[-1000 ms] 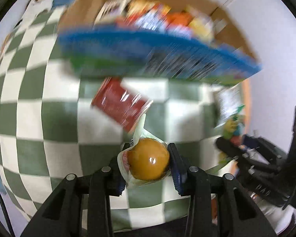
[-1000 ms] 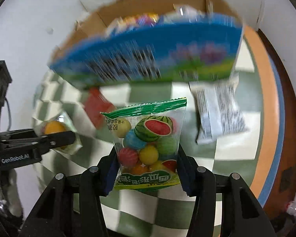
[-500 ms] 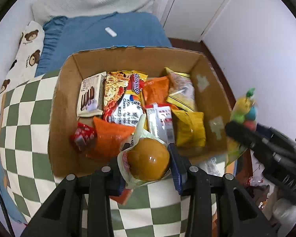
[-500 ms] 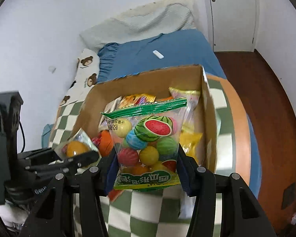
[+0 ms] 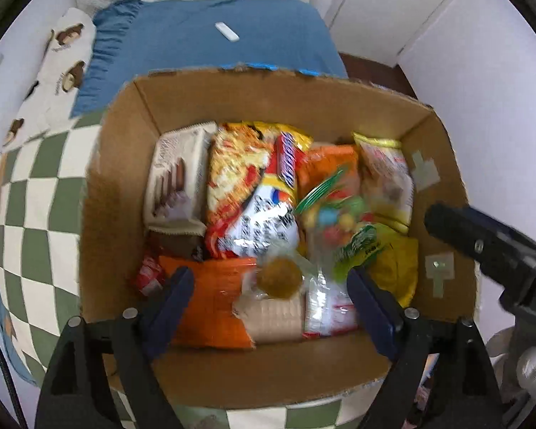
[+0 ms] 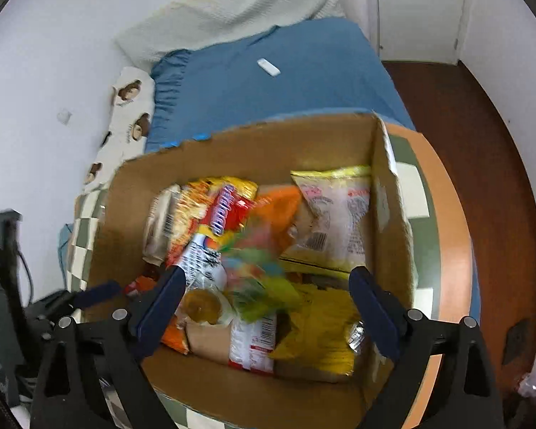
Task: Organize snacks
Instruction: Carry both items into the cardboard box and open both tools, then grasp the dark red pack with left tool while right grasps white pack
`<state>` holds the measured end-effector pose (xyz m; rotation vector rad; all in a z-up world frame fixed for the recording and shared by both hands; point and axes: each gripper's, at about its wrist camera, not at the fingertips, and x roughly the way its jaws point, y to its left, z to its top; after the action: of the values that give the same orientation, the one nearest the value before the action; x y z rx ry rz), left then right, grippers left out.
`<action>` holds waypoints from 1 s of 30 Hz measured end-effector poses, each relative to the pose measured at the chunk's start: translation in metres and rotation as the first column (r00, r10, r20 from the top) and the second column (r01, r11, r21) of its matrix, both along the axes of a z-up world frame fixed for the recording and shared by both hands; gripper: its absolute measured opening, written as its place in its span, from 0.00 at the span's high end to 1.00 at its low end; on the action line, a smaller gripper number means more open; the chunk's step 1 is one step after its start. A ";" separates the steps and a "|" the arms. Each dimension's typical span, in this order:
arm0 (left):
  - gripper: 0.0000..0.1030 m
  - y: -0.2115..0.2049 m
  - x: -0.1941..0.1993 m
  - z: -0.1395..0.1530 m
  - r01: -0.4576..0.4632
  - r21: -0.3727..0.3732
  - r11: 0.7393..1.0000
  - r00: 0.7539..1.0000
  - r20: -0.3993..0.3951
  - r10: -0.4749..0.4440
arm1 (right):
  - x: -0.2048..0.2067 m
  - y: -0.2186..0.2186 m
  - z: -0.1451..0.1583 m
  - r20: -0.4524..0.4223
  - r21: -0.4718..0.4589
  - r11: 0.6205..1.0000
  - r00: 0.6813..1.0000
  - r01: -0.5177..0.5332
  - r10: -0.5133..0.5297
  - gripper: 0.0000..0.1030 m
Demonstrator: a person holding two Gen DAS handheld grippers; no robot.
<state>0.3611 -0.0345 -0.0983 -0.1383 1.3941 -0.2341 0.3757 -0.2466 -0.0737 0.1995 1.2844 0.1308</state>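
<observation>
Both grippers hang over an open cardboard box (image 5: 268,85) (image 6: 268,143) filled with several snack packets. The jaws of my left gripper (image 5: 269,286) are opening; they stand wide apart and touch nothing. Below them, blurred, a clear packet with an orange ball (image 5: 278,277) (image 6: 200,304) drops free onto the snacks. My right gripper (image 6: 268,282) is opening too, with its pads clear of everything. The bag of coloured fruit gummies (image 6: 257,268) (image 5: 336,221) is blurred beneath it, loose in the box. The right gripper (image 5: 482,246) shows at the box's right wall in the left wrist view.
The box stands on a green-and-white checked tablecloth (image 5: 35,193). Behind it is a bed with a blue sheet (image 6: 286,82), a small white object (image 6: 268,67) and a bear-print pillow (image 5: 60,60). A wooden floor (image 6: 482,143) and white doors lie to the right.
Both grippers moved from the tabletop to above the box. Each held its packet half a second ago; now both jaws have spread wide and the two packets have dropped into the box.
</observation>
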 end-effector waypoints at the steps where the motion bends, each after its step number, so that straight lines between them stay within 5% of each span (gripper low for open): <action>1: 0.12 0.001 0.000 -0.001 -0.004 0.014 1.000 1.000 0.005 0.004 | 0.000 -0.001 -0.002 -0.003 -0.018 1.000 1.000 -0.002 0.002 0.05; 7: 0.12 0.007 -0.003 -0.003 -0.026 0.068 0.997 0.999 0.037 0.024 | -0.014 0.000 -0.009 -0.015 -0.118 0.993 1.000 -0.009 0.007 0.05; 15: 0.12 0.015 -0.021 0.005 -0.048 0.115 0.992 0.994 0.102 0.036 | -0.041 0.004 -0.017 -0.043 -0.128 0.992 0.999 -0.014 0.008 0.04; 30: 0.12 0.025 -0.091 0.051 -0.057 0.152 0.987 0.952 0.306 0.008 | -0.104 0.007 0.030 0.091 -0.182 0.983 0.996 -0.003 0.020 0.04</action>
<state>0.2704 -0.0097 -0.0470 0.0080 1.0961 -0.1097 0.2720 -0.2395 -0.0435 0.0287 1.1983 0.0320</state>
